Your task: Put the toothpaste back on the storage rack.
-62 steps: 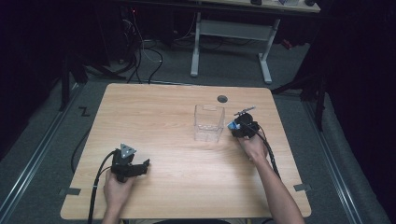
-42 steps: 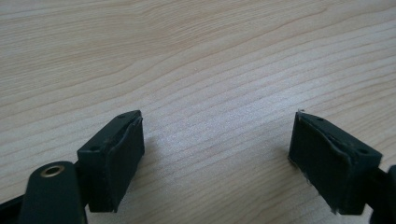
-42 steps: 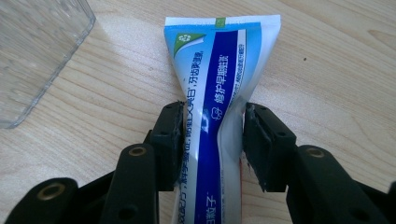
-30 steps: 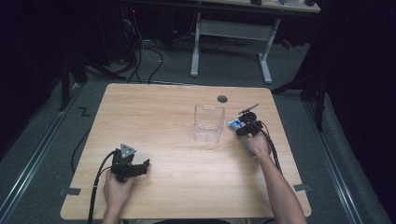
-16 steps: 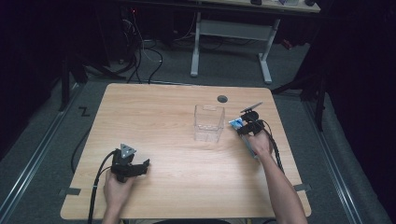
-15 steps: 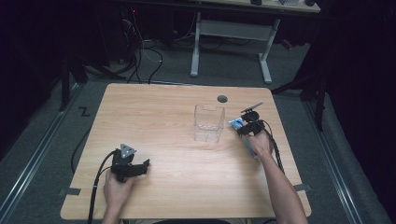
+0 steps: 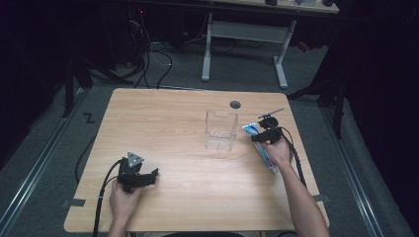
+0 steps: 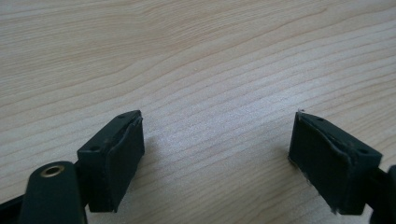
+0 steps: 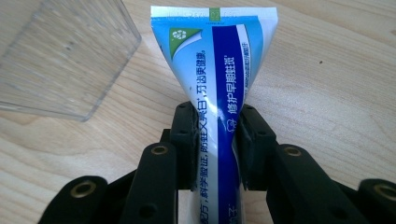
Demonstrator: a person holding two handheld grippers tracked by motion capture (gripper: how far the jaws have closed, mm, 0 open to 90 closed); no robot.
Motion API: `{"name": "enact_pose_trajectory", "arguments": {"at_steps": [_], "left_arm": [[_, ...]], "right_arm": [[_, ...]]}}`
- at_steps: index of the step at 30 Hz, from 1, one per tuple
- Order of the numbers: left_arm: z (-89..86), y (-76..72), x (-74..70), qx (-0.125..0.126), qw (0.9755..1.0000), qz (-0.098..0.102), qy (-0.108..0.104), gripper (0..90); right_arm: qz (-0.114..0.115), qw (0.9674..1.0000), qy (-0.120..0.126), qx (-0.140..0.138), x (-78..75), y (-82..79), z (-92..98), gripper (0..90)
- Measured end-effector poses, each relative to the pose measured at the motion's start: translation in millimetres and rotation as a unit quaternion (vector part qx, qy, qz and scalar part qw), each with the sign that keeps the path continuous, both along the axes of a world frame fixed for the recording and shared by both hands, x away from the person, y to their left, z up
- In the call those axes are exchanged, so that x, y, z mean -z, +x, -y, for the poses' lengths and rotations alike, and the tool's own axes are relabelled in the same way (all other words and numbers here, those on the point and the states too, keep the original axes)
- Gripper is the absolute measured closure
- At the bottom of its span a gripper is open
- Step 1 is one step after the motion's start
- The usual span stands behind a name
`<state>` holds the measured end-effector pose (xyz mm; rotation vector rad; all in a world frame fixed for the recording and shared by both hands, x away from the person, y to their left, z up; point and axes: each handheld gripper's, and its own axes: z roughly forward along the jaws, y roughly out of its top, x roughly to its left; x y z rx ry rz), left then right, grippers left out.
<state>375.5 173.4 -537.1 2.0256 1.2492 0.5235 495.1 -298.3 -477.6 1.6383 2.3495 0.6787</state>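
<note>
A blue and white toothpaste tube [image 9: 219, 79] is pinched between the jaws of my right gripper [image 9: 215, 140], flat crimped end pointing away from me. In the high view the tube [image 7: 261, 148] lies slanted just right of a clear plastic box [image 7: 221, 129], with the right gripper [image 7: 264, 136] over its upper half. The same box [image 9: 60, 56] fills the upper left of the right gripper view, close to the tube's end. My left gripper [image 7: 148, 176] rests near the table's front left, and its jaws [image 8: 217, 158] stand wide apart over bare wood.
The wooden table [image 7: 163, 123] has a round cable hole [image 7: 235, 104] near its far edge, behind the box. A white desk frame [image 7: 247, 34] and cables stand on the floor beyond the table. Cables trail from both grippers toward the front edge.
My right gripper has drawn slightly back and right from beside the box, tilting the toothpaste tube. The left gripper has stayed where it was.
</note>
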Motion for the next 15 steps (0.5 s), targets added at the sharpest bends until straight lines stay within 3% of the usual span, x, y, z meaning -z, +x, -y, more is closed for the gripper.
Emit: {"name": "enact_pose_trajectory", "arguments": {"at_steps": [2,8,15], "left_arm": [[0.0,0.0,0.0,0.000,1.0000,0.000,0.000,18.6],[0.0,0.0,0.0,0.000,1.0000,0.000,0.000,18.6],[0.0,0.0,0.0,0.000,1.0000,0.000,0.000,18.6]], "right_arm": [[0.008,0.9999,0.014,-0.002,-3.1,-3.1,2.7,71.8],[0.060,0.9976,0.034,0.003,-12.5,-14.6,10.4,72.5],[0.075,0.9956,0.056,0.008,-17.9,-20.5,19.2,72.9]]}}
